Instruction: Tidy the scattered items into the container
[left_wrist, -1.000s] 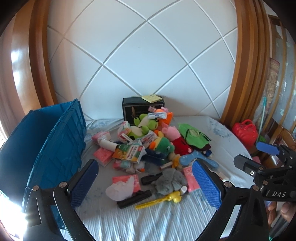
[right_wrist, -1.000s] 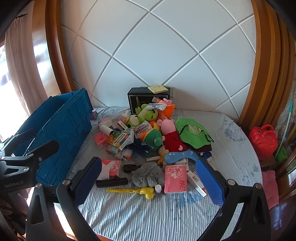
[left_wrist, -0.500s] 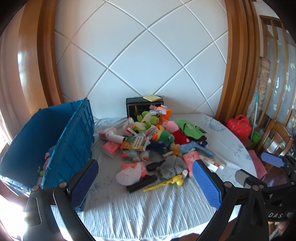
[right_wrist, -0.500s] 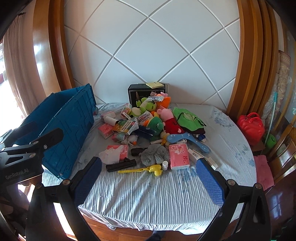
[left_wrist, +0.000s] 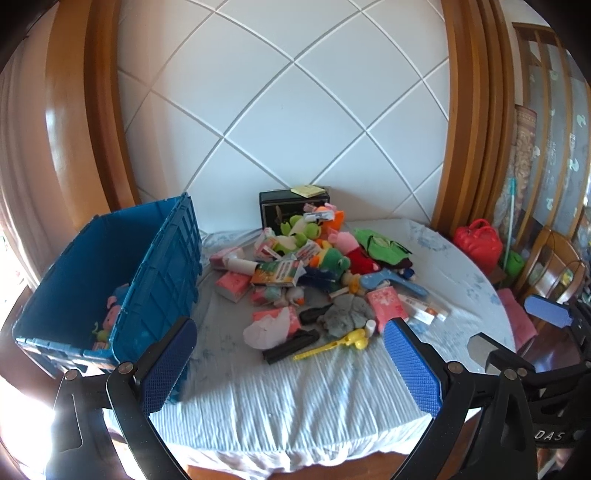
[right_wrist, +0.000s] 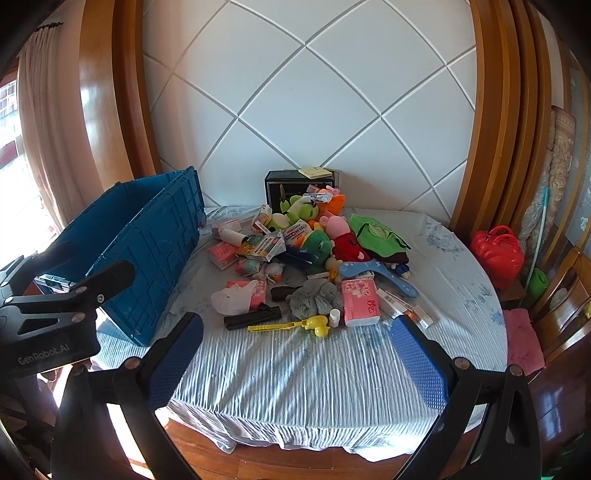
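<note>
A heap of scattered items covers the middle of the table: plush toys (left_wrist: 325, 258) (right_wrist: 317, 240), pink tissue packs (right_wrist: 360, 302), a grey cloth (left_wrist: 349, 315), a yellow clip toy (left_wrist: 332, 341) (right_wrist: 291, 325) and a black bar (right_wrist: 253, 318). The open blue crate (left_wrist: 159, 273) (right_wrist: 155, 240) stands at the table's left with a few toys inside. My left gripper (left_wrist: 291, 363) hangs open and empty over the near table edge. My right gripper (right_wrist: 295, 356) is open and empty too, back from the heap. Each gripper shows at the other view's side.
The table wears a pale blue striped cloth (right_wrist: 295, 387). A black box (left_wrist: 288, 210) with a yellow notepad stands against the white tiled wall. A red bag (right_wrist: 496, 251) and wooden chairs (left_wrist: 550, 266) are at the right. Curtains hang at the left.
Both grippers have pulled back and up from the heap; the table now looks smaller and its near edge shows. The crate's inside has come into the left wrist view. No item has moved.
</note>
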